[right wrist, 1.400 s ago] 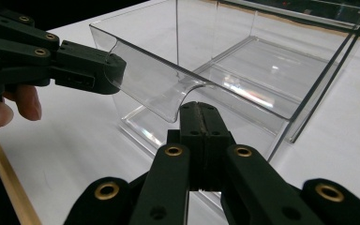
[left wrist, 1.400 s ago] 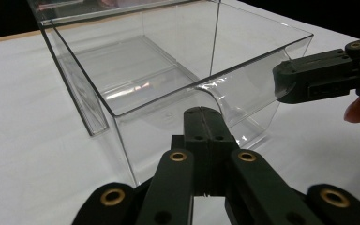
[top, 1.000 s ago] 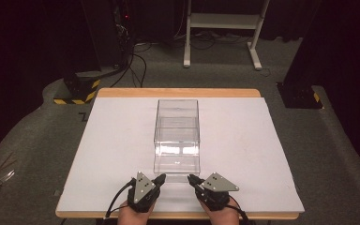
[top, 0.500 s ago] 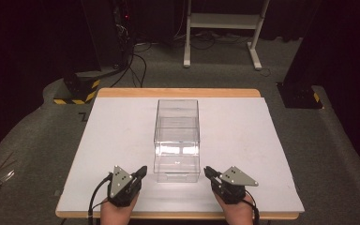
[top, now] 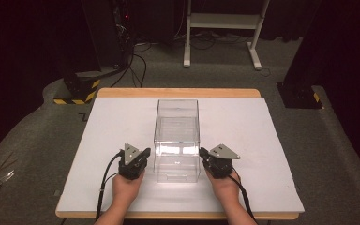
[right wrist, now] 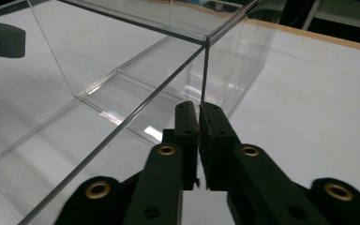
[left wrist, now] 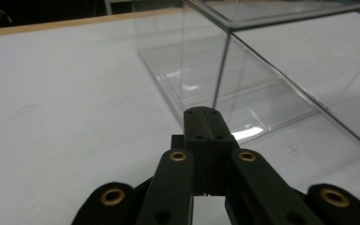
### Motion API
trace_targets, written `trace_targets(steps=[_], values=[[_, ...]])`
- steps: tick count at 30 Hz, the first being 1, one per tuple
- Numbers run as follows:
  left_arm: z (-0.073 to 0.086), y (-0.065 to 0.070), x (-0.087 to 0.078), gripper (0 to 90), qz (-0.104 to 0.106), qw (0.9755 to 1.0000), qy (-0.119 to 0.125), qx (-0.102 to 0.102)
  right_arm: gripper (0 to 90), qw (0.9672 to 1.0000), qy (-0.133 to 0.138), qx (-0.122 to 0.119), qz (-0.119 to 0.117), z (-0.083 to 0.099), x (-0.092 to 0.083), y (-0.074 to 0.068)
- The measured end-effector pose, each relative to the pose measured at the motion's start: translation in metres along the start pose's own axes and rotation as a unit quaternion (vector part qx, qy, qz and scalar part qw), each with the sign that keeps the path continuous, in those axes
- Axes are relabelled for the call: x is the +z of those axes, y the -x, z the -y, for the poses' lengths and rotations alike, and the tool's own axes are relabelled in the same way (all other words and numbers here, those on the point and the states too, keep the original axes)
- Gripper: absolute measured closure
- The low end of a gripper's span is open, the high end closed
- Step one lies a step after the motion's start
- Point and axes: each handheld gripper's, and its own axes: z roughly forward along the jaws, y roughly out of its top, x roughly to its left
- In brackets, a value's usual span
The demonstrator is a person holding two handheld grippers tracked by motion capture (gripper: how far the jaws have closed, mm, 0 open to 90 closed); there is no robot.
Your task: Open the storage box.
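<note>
Currently:
box: clear plastic box [top: 177, 140] on the white table top [top: 98, 140], sits between the two grippers, near end level with them
contents: nothing inside; a clear divider crosses it partway along
labels: no writing legible on the box
axis: long axis runs away from both grippers toward the far table edge; open top up
left gripper [top: 145, 154]: jaws fully together, nothing held; box wall just ahead and to its right in the left gripper view [left wrist: 225, 79]
right gripper [top: 202, 153]: jaws near-closed with a thin slit, nothing between them, just been closing; box corner edge [right wrist: 205, 70] right ahead of the tips, contact unclear
</note>
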Motion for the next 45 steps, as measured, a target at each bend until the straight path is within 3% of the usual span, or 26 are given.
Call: trace_targets(steps=[4, 8, 23, 45], values=[[0.001, 0.011, 0.004, 90.0, 0.008, 0.9999, -0.002, 0.007, 89.8, 1.0, -0.002, 0.004, -0.005, 0.001, 0.003, -0.001], [0.002, 0.01, 0.004, 90.0, 0.011, 0.9999, 0.001, -0.004, 89.9, 0.9999, -0.001, 0.005, -0.009, 0.001, 0.002, -0.001], [0.009, 0.015, -0.01, 90.0, 0.02, 0.9997, -0.002, 0.013, 89.9, 0.9998, 0.005, 0.01, -0.017, 0.007, -0.012, -0.008], [0.015, 0.019, -0.017, 90.0, 0.028, 0.9996, 0.0, 0.006, 89.9, 0.9998, 0.009, 0.008, -0.016, 0.014, -0.026, -0.017]])
